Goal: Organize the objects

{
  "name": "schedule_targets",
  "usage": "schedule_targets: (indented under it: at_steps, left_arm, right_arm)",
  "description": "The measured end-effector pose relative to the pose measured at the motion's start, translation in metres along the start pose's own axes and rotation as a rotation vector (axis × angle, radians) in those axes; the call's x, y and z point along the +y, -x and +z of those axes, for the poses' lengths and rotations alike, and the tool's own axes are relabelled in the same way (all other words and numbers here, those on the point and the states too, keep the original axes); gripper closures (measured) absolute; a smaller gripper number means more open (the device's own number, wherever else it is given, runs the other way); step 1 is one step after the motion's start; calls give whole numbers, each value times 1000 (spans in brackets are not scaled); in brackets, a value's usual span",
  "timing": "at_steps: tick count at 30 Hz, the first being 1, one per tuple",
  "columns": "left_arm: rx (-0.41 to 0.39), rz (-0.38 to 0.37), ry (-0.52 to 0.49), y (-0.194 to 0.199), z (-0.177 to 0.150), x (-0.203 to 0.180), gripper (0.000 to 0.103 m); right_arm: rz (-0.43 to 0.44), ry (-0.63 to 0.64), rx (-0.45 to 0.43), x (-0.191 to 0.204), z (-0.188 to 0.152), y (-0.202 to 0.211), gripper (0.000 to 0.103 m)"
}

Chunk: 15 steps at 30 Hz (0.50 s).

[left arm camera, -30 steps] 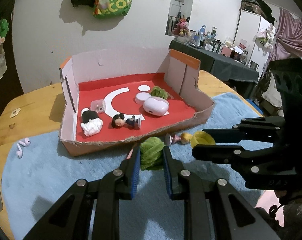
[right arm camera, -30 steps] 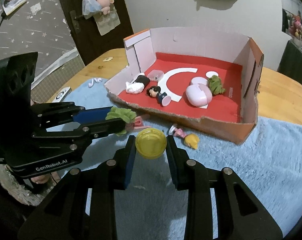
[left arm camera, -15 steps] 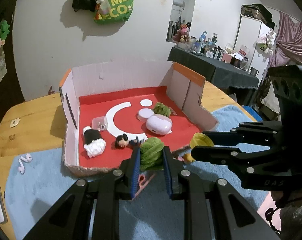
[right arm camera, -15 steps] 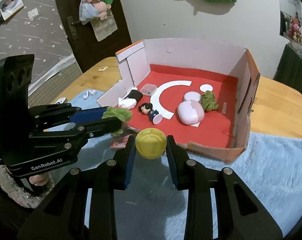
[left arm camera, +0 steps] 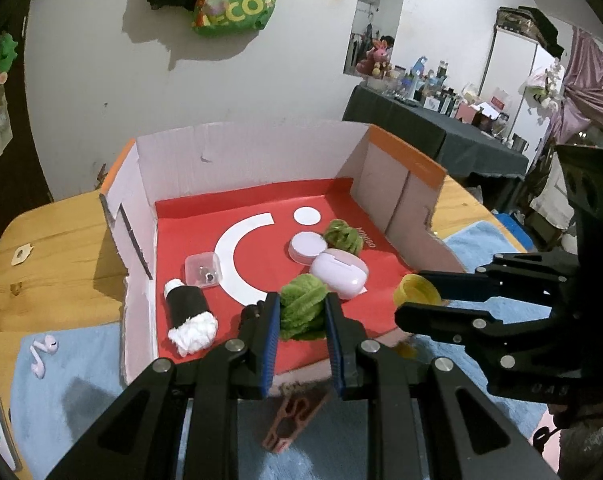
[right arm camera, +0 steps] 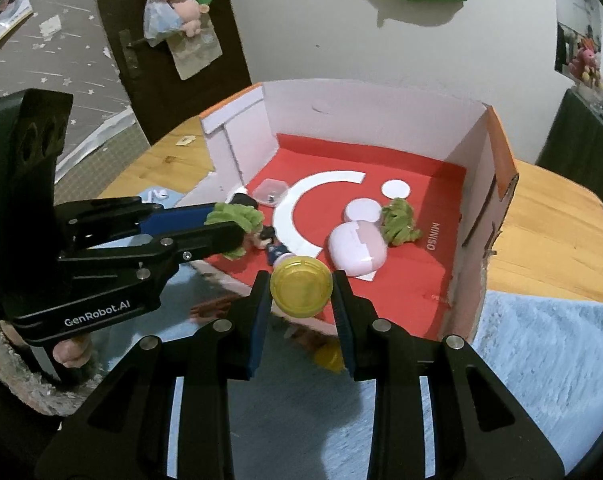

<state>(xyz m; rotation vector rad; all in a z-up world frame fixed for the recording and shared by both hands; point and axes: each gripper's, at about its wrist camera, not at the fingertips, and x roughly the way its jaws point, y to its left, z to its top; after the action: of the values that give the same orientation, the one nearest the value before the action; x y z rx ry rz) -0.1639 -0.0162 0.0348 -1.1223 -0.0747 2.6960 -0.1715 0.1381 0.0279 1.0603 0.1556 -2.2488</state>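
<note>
While the left gripper (left arm camera: pixel 302 312) clamps a fuzzy green yarn ball (left arm camera: pixel 302 311) between its closed jaws, the right gripper (right arm camera: pixel 301 290) pinches a round yellow plastic lid (right arm camera: pixel 301 289); ahead of both jaws lies the red-floored cardboard box (left arm camera: pixel 241 160) with a lilac earbud case (left arm camera: pixel 339 272)

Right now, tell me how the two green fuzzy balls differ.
1. Held ball is clamped in the left gripper; loose ball lies on the box floor.
2. Held ball hangs at the box's front edge; loose ball sits deeper, beside the pink case.
Both are green and fuzzy.
</note>
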Motion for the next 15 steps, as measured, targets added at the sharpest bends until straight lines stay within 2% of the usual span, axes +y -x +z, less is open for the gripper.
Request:
schedule_targets:
  at_steps: [15]
  left_arm:
    - [113, -6, 38, -47, 18, 15, 80]
  right_arm:
    - [-96, 33, 105, -16, 6, -38, 74]
